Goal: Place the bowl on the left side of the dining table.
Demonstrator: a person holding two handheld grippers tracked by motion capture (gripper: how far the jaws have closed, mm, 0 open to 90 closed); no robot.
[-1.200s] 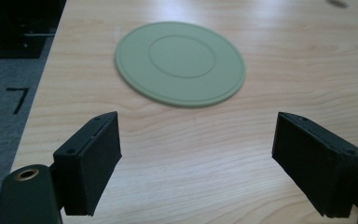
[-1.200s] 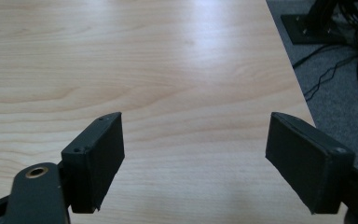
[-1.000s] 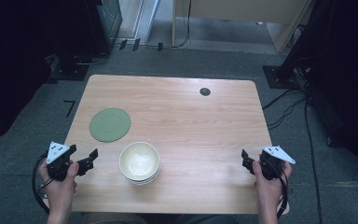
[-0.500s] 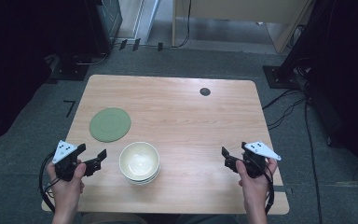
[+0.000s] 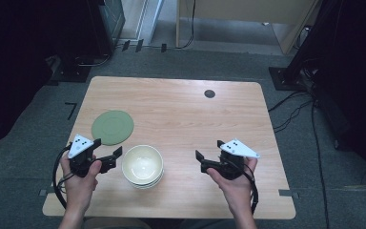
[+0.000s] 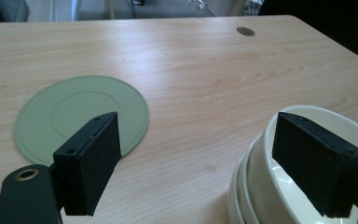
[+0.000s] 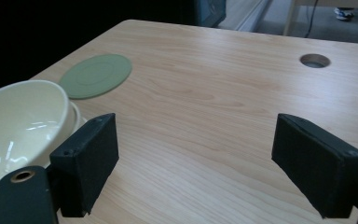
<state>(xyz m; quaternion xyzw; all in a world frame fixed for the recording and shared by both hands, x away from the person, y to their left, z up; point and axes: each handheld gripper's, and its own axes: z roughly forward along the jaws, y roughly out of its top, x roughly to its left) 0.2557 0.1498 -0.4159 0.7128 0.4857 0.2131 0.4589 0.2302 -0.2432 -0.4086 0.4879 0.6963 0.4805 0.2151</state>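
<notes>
Converging on the stack of cream bowls [image 5: 143, 166] from both sides, the two tools are at the approach stage, with nothing yet gripped. The left tool [image 5: 115, 157] sits just beside the stack's left rim, its jaws standing apart and holding nothing; in the left gripper view one jaw overlaps the near rim of the bowls [image 6: 307, 172], though whether it touches them cannot be told. The right tool [image 5: 201, 161] is near the stack's right side but clearly apart from it, its jaws likewise wide apart with bare worktop [image 7: 205, 116] between them. The stack rests near the front edge of the worktop [image 5: 181, 109], left of centre, and appears to hold at least two nested bowls. A flat green disc [image 5: 113, 127] lies just behind and to the left of the stack, apart from it; a dark cable hole [image 5: 209, 93] sits towards the far edge. In my judgement, the next move calls for one tool to straddle the top bowl's rim and close on it, while the other steadies the lower bowl so the pair separates cleanly rather than lifting together.
</notes>
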